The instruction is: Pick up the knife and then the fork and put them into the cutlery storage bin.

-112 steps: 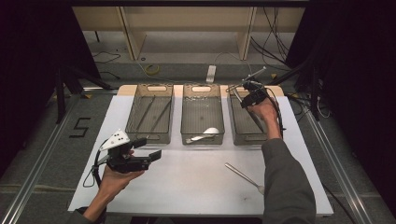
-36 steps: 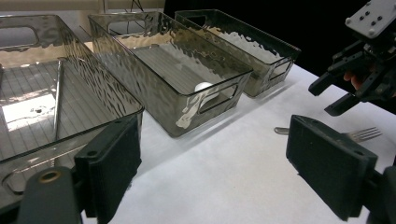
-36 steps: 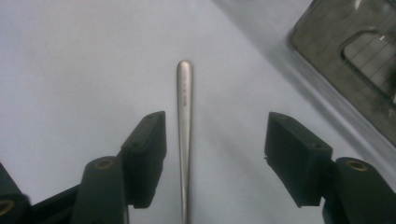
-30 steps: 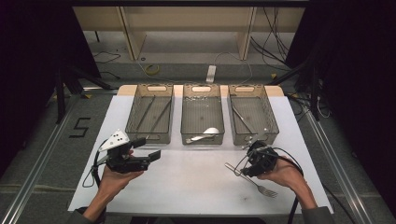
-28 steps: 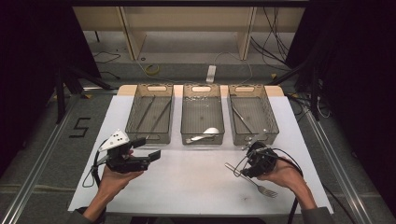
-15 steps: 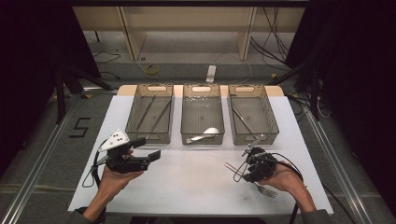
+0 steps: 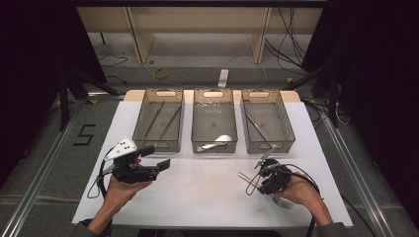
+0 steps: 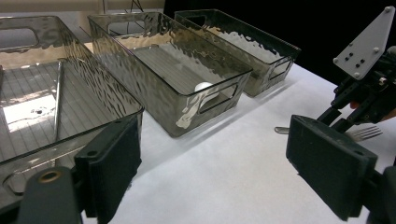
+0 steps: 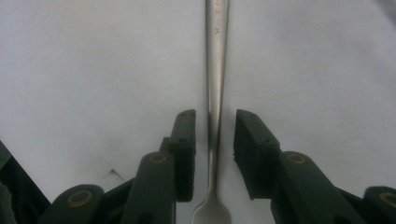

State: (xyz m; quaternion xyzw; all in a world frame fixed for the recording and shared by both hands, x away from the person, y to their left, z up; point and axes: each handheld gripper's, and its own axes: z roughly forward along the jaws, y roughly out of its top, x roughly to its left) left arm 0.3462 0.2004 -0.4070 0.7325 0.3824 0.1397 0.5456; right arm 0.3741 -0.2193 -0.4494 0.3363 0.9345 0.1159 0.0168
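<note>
Your right hand-held gripper (image 9: 212,154) is down at the white table (image 7: 207,192), near its front right, with the slim silver metal fork (image 9: 215,93) lying flat between its two black jaws. In the right gripper view the fork's handle runs straight up the middle, and a narrow gap shows on either side of it: the jaws have just been closing, but the pads do not yet press on the metal. In the high view the fork (image 7: 282,202) has its tines poking out by your right hand (image 7: 301,190), while the handle end reaches toward the table's centre.

Your left hand-held gripper (image 7: 148,165) is held above the front left of the table with its jaws wide apart and nothing between them. Three smoky translucent plastic bins (image 7: 214,143) stand side by side at the far edge; a spoon (image 7: 215,143) lies in the middle one.
</note>
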